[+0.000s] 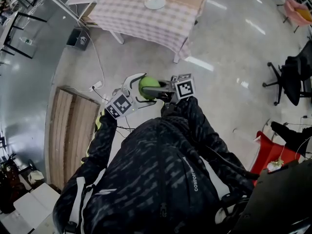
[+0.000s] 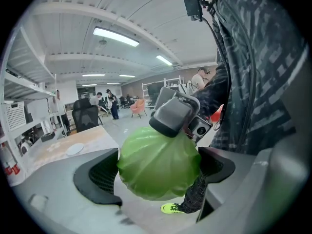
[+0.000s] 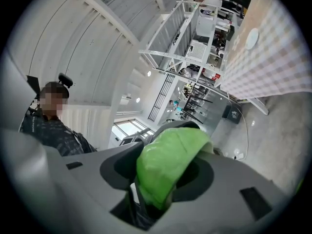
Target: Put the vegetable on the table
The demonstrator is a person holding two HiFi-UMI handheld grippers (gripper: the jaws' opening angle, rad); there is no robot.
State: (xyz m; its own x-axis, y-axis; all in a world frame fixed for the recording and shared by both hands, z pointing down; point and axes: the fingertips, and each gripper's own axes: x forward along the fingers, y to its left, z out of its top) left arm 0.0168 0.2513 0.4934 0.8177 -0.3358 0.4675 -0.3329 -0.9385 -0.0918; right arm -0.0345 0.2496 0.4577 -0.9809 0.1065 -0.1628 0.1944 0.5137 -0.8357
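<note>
A round green cabbage [image 1: 148, 87] hangs in front of the person's chest, well above the floor. My left gripper [image 1: 140, 90] is shut on it from the left, its pads against both sides of the cabbage [image 2: 157, 164]. From the right, my right gripper [image 1: 158, 88] is shut on the same cabbage [image 3: 168, 162], and one of its grey jaws lies over the top of the cabbage in the left gripper view. The table [image 1: 141, 14] with a checked cloth stands farther ahead, a white plate [image 1: 155, 2] on it.
A wooden slatted panel [image 1: 73, 130] lies on the floor at the left. A black box [image 1: 78, 39] and a cable [image 1: 99, 65] sit by the table's left end. Office chairs [image 1: 292, 77] and a red object [image 1: 273, 152] stand at the right. Metal shelving [image 3: 195, 33] stands beside the table.
</note>
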